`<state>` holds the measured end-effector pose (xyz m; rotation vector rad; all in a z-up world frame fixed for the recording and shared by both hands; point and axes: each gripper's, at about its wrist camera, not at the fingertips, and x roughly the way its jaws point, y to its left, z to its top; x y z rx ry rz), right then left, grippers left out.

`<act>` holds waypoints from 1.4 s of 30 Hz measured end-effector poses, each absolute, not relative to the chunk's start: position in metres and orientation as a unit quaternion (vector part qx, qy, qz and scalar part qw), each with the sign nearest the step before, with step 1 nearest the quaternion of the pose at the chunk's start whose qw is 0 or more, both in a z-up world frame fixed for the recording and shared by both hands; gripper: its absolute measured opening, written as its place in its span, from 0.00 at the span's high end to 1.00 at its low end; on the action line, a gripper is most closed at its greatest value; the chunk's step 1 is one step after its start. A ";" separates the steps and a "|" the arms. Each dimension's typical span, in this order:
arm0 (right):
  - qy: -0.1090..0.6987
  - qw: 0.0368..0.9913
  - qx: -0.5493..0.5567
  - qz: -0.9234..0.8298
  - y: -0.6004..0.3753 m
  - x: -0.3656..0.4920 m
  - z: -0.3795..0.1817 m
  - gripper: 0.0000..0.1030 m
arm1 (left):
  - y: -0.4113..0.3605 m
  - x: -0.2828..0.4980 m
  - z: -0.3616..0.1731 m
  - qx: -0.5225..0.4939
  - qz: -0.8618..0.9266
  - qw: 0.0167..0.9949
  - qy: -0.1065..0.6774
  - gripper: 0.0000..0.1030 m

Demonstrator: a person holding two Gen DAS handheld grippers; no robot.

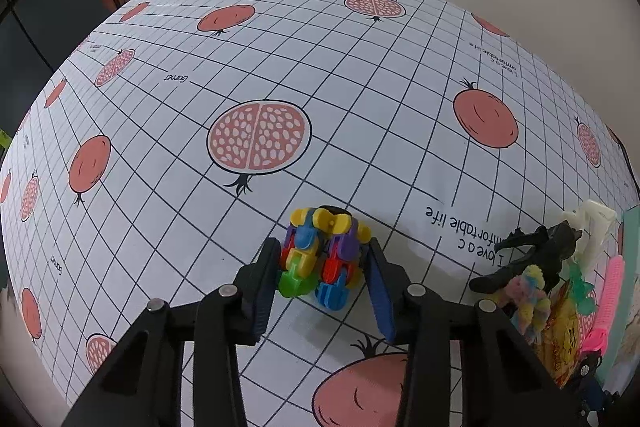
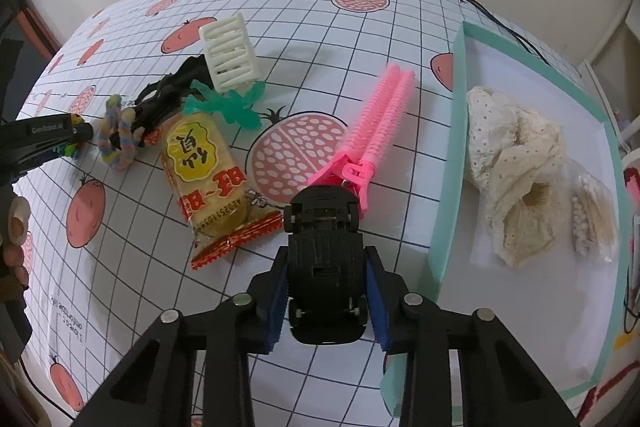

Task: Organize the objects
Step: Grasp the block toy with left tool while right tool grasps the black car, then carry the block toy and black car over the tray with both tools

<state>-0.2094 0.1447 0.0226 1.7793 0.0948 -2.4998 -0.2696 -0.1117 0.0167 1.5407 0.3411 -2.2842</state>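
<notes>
A multicoloured plastic block toy rests on the pomegranate-print tablecloth. My left gripper is shut on it, one finger pressed against each side. In the right wrist view my right gripper is shut on a black toy car, held just above the cloth with its underside facing me. The left gripper also shows at that view's far left edge, next to a person's hand.
A teal tray on the right holds a cream scrunchie and a bag of beads. On the cloth lie a pink hair clip, snack packet, white claw clip, green clip, black clip and pastel scrunchie.
</notes>
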 end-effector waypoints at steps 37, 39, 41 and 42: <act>-0.028 0.028 0.496 -0.867 0.172 -0.200 0.082 0.66 | -0.089 -0.262 0.069 0.510 -0.837 0.154 0.127 0.64; -0.036 0.022 0.477 -0.878 0.178 -0.199 0.091 0.66 | -0.082 -0.262 0.079 0.495 -0.848 0.144 0.124 0.64; -0.043 0.013 0.460 -0.887 0.184 -0.197 0.100 0.66 | -0.072 -0.261 0.089 0.485 -0.856 0.134 0.119 0.64; -0.047 0.007 0.451 -0.891 0.189 -0.196 0.104 0.66 | -0.067 -0.262 0.093 0.480 -0.860 0.130 0.116 0.64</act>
